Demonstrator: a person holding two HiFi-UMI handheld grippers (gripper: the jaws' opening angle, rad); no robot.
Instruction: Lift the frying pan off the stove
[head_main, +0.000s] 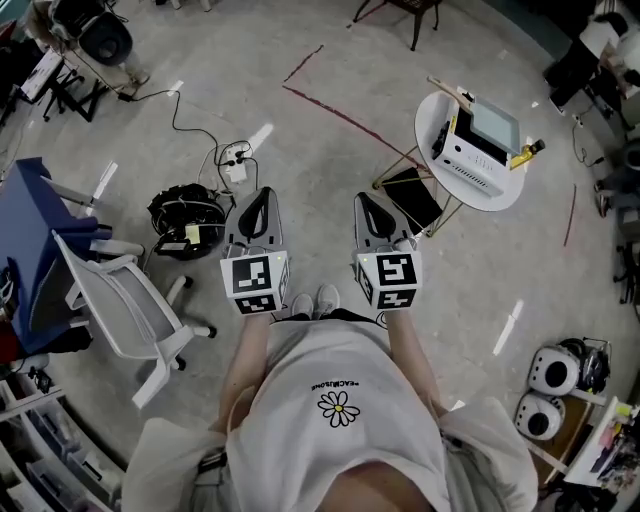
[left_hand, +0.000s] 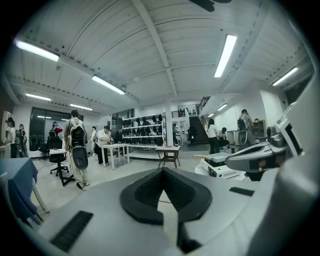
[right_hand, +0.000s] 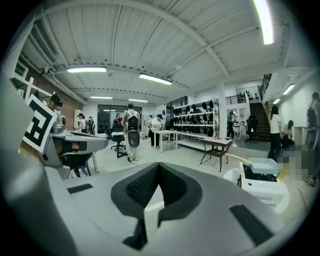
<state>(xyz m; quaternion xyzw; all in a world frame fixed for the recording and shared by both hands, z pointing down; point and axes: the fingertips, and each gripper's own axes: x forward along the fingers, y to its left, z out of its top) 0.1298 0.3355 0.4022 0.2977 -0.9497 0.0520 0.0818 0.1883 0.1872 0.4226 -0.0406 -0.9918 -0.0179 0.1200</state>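
While left tool (left_hand: 163, 171) sits closed, box (head_main: 470, 155) tops table (head_main: 428, 120).

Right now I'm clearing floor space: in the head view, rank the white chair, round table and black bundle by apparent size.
1. White chair.
2. Round table, not much smaller.
3. Black bundle, clearly smallest.

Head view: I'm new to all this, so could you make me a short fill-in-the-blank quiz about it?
1. The left gripper and the right gripper both have their jaws ____, with nothing between them.
2. The white box stands on a ____ table.
3. The white office chair is on the person's ____ side.

Missing words: shut; round; left.
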